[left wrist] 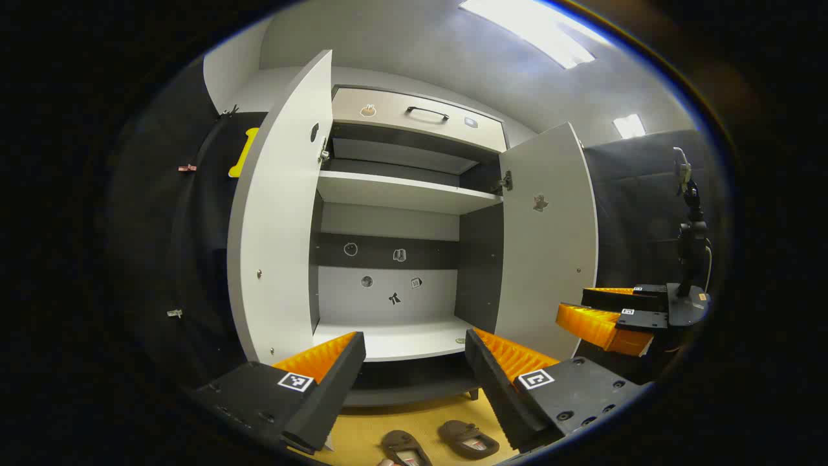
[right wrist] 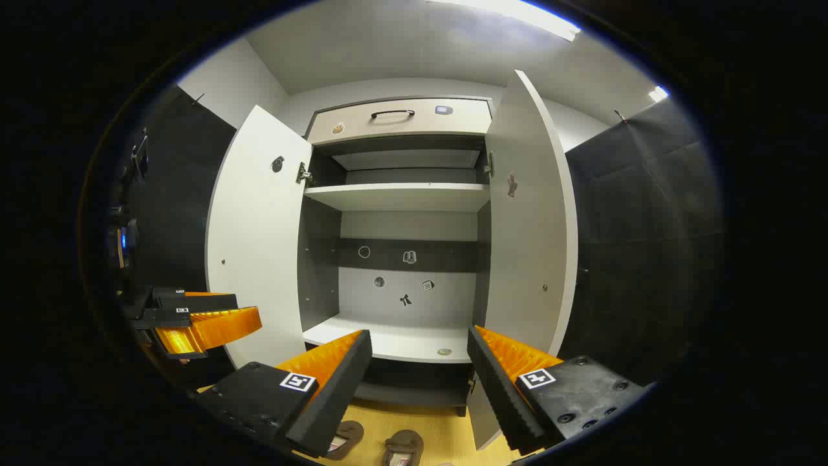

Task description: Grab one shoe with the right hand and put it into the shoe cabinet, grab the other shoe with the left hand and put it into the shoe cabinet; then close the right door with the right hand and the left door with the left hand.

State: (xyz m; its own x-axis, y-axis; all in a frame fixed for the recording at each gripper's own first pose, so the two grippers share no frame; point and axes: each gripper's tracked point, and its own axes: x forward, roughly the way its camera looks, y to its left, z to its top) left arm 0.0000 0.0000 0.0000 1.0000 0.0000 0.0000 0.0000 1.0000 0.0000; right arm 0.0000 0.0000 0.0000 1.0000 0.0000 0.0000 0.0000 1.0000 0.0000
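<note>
The shoe cabinet stands ahead with both doors swung wide and bare shelves inside. Two brown shoes lie side by side on the floor before it, one shoe to the left, the other shoe to the right. My left gripper is open, held above the shoes and aimed at the bottom shelf; it also appears at the left of the right gripper view. My right gripper is open too, level with the left one, and appears at the right of the left gripper view.
The left door and right door jut out toward me on either side. A drawer with a handle tops the cabinet. A dark stand rises at the right. The floor is yellow.
</note>
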